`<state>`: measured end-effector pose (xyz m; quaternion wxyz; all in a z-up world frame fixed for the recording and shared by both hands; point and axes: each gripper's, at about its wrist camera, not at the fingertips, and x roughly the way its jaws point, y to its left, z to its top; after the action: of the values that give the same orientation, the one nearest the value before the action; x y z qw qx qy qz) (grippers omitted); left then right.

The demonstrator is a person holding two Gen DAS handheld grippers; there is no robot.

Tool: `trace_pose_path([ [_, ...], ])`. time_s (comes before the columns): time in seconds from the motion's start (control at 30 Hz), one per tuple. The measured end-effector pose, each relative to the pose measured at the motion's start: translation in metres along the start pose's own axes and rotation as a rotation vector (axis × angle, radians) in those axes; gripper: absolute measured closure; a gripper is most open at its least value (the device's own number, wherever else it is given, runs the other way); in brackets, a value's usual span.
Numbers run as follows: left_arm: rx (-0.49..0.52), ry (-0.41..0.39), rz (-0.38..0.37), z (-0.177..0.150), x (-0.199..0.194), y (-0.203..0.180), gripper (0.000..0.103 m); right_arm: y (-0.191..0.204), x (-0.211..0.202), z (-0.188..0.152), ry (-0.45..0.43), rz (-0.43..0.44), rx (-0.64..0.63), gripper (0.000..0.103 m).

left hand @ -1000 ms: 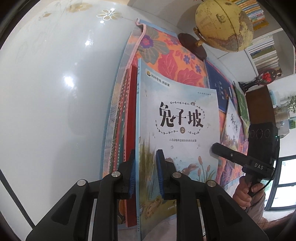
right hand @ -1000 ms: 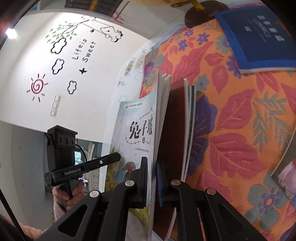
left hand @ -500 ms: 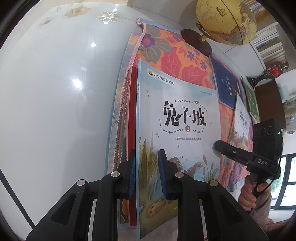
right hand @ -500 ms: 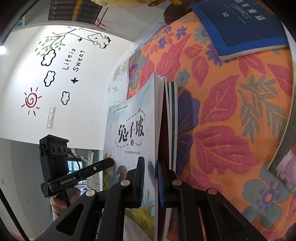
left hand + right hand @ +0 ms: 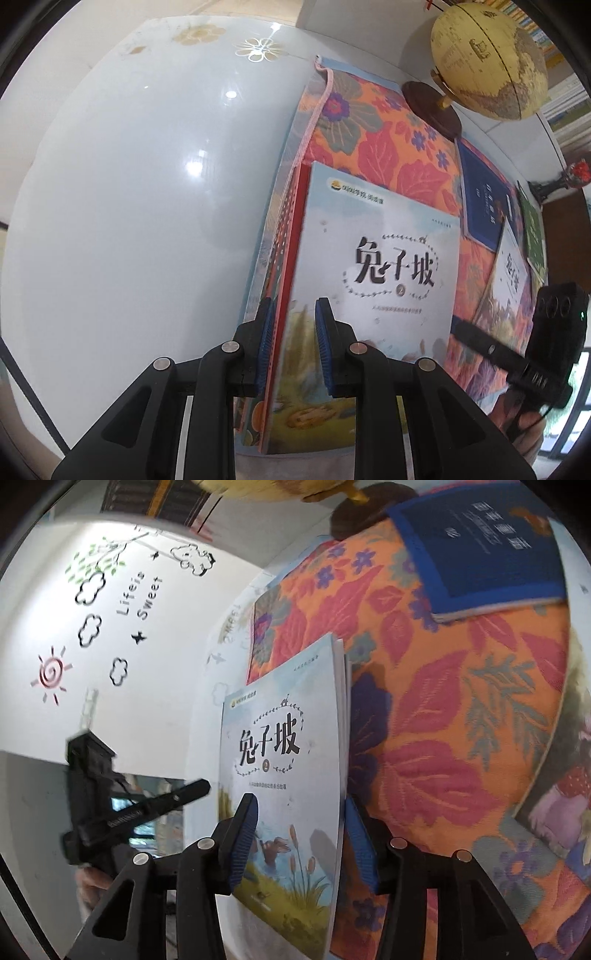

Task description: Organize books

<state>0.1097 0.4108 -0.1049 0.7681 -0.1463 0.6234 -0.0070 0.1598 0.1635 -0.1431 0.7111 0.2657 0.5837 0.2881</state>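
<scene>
Books (image 5: 332, 295) stood on edge as a small stack at lower centre of the frame, the left tongs (image 5: 291, 354) clamped on them; the right tongs (image 5: 299, 845) were opening around the same stack, pads clear. Gathering looked partly done: a blue book (image 5: 484, 206) and others lay loose at right. Flowered cloth (image 5: 373, 147) covered the white table (image 5: 129, 184); a globe (image 5: 487, 59) stood behind.

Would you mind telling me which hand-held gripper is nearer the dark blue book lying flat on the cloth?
Right. The right hand-held gripper, jaws opening around the upright books, has the blue book just ahead; the left hand-held gripper is farther.
</scene>
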Motion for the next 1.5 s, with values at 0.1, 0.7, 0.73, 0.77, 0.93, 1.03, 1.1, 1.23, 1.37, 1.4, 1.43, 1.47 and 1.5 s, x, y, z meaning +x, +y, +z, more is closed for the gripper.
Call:
trace_pose_path([
  [0.1,0.008,-0.012,0.065,0.001,0.001,-0.005,0.083,0.008,0.003,-0.001,0.006,-0.037,-0.041,0.054],
  [0.7,0.246,-0.056,-0.014,0.004,0.014,-0.156,0.081,-0.121,-0.147,-0.011,-0.230,-0.032,0.161,0.053],
  [0.73,0.270,-0.045,-0.024,0.003,0.021,-0.170,0.081,-0.132,-0.158,-0.014,-0.244,-0.041,0.175,0.053],
  [0.77,0.287,-0.036,-0.030,0.001,0.025,-0.181,0.081,-0.142,-0.166,-0.015,-0.252,-0.049,0.185,0.053],
  [0.93,0.410,0.043,-0.074,-0.011,0.063,-0.249,0.081,-0.189,-0.207,-0.026,-0.273,-0.099,0.236,0.053],
  [1.03,0.461,0.076,-0.088,-0.015,0.082,-0.275,0.081,-0.204,-0.218,-0.034,-0.256,-0.122,0.243,0.053],
  [1.1,0.465,0.100,-0.086,-0.013,0.092,-0.285,0.081,-0.213,-0.220,-0.038,-0.227,-0.122,0.243,0.053],
  [1.23,0.467,0.154,-0.102,-0.003,0.112,-0.302,0.080,-0.220,-0.218,-0.040,-0.181,-0.102,0.201,0.053],
  [1.37,0.431,0.201,-0.176,0.009,0.120,-0.303,0.070,-0.231,-0.216,-0.032,-0.154,-0.040,0.203,0.052],
  [1.4,0.408,0.220,-0.203,0.014,0.120,-0.300,0.070,-0.233,-0.214,-0.030,-0.150,-0.019,0.211,0.051],
  [1.43,0.393,0.231,-0.222,0.015,0.122,-0.298,0.070,-0.237,-0.213,-0.027,-0.142,0.013,0.221,0.051],
  [1.47,0.379,0.245,-0.250,0.018,0.123,-0.293,0.070,-0.241,-0.212,-0.025,-0.135,0.039,0.227,0.051],
  [1.5,0.375,0.254,-0.265,0.019,0.124,-0.291,0.070,-0.243,-0.212,-0.023,-0.130,0.058,0.229,0.051],
])
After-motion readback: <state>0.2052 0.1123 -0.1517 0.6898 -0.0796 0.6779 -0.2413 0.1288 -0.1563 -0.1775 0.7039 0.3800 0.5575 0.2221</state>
